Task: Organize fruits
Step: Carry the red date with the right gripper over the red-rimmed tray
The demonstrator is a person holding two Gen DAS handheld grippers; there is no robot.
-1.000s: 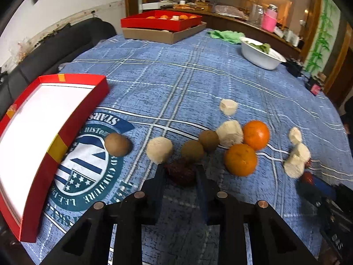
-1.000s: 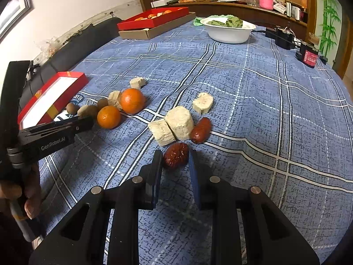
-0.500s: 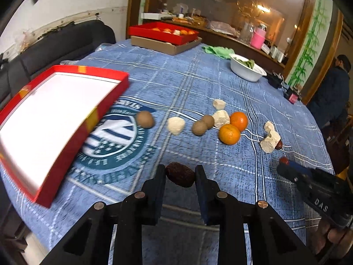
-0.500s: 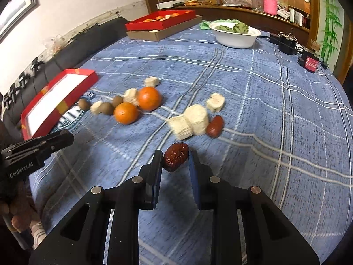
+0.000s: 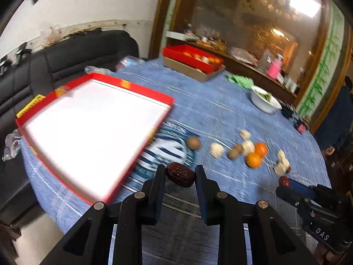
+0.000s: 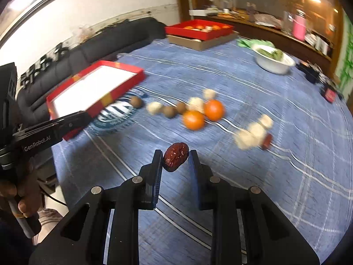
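Note:
My left gripper (image 5: 179, 173) is shut on a dark wrinkled red date (image 5: 180, 175), held in the air above the blue cloth beside the near corner of the empty red box (image 5: 123, 84). My right gripper (image 6: 175, 158) is shut on a second red date (image 6: 175, 157), lifted over the cloth in front of the fruit. On the cloth lie two oranges (image 6: 204, 114), brown kiwis (image 6: 168, 112), pale cakes (image 6: 253, 132) and one more date (image 6: 266, 142). The right gripper's tip with its date (image 5: 284, 181) shows at the lower right of the left wrist view.
A red box of fruit on a cardboard box (image 6: 199, 33) stands at the far side. A white bowl of greens (image 6: 274, 59) sits far right. A black sofa (image 5: 55, 66) runs along the left. A person in dark clothes (image 5: 337, 119) stands at the right edge.
Both grippers have lifted their dates off the cloth and drawn back and to the left. The empty red box now looms larger in the left wrist view; the fruit pile looks farther away.

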